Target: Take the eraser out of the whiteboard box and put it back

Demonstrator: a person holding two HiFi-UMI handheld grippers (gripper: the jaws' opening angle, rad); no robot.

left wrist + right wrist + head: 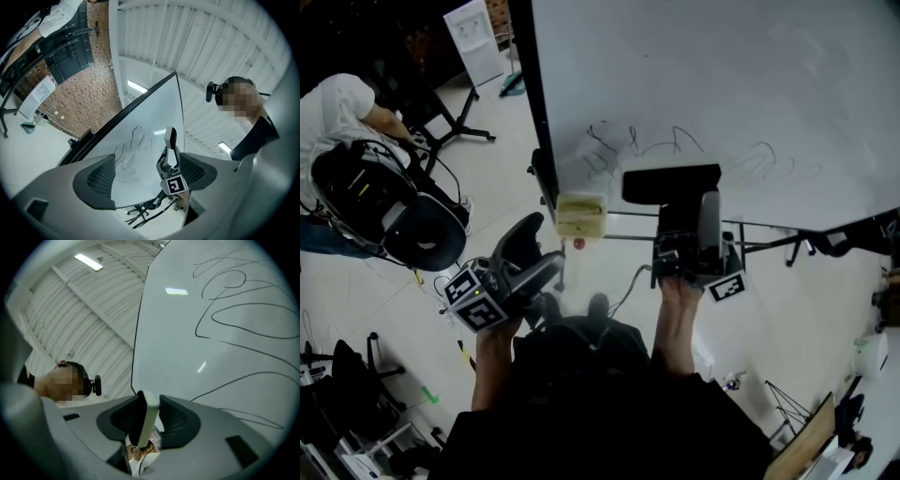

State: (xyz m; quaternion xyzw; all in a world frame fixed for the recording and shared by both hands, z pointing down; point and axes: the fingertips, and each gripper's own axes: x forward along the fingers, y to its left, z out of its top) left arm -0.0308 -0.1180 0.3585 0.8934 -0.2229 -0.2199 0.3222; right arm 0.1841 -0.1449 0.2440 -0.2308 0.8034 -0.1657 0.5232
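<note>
Left claw [534, 251]: held low at the near left, with its marker cube [478, 305] nearest the body. The jaws are spread wide and nothing is between them. Only the whiteboard and the other claw are seen through the gap.
Right claw [692, 211]: raised at the near right and pointed up toward the board. The jaws are closed to a middling gap on the eraser, which is pinched edge-on between the pads.
Eraser [670, 184]: a black block with a pale face, carried crosswise at the tips of the right claw. It is out of the box, to the right of it and slightly farther. It is seen against the lower part of the whiteboard; whether it touches the board cannot be told.
Whiteboard box [581, 215]: a pale yellow open box fixed at the board's lower edge, left of the eraser and apart from it. Its contents cannot be made out.
Whiteboard [722, 84]: a large white panel with a black frame, marked with thin dark scribbles just beyond the eraser and the box.
Floor [516, 159]: pale and glossy. Black stand legs and cables are seen on it below the board.
Room: at the far left a person in a white top [333, 103] is seen beside a black office chair [422, 230]. A brick wall [89, 108] and a white ribbed ceiling with strip lights [89, 261] are seen in the gripper views.
</note>
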